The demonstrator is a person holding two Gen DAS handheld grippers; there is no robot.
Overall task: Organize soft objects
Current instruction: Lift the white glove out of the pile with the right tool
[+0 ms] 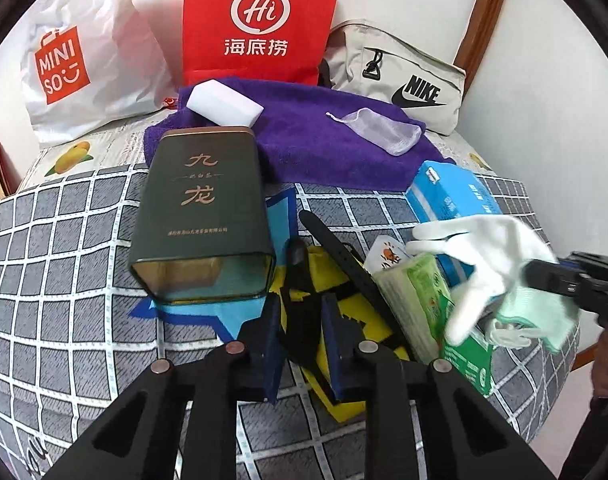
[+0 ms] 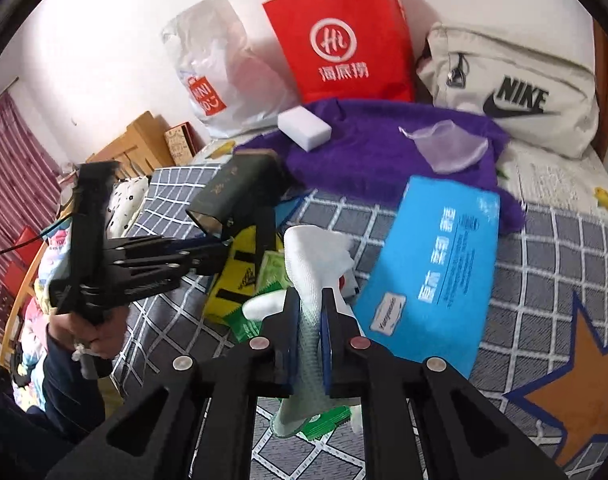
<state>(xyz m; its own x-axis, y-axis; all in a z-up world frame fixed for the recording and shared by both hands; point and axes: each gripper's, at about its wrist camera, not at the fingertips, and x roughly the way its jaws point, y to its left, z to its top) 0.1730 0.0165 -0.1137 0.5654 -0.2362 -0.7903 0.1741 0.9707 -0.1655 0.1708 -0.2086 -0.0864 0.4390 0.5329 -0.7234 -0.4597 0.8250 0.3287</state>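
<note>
My right gripper point(image 2: 308, 304) is shut on a white glove point(image 2: 316, 256) with a green cuff, held above the bed; the glove also shows in the left wrist view point(image 1: 484, 256). My left gripper point(image 1: 299, 312) is open over a yellow and black cloth point(image 1: 324, 280), with a black strap of it between the fingers. A purple towel point(image 1: 304, 136) lies at the back with a white sponge point(image 1: 223, 108) and a mesh pouch point(image 1: 384, 130) on it. A dark green tin point(image 1: 203, 216) lies on its side.
A blue tissue box point(image 2: 436, 276) and a green tissue pack point(image 1: 420, 300) lie on the checked bedspread point(image 1: 43, 260). A red paper bag point(image 1: 259, 20), a Miniso plastic bag point(image 1: 75, 52) and a Nike bag point(image 1: 396, 76) stand along the wall.
</note>
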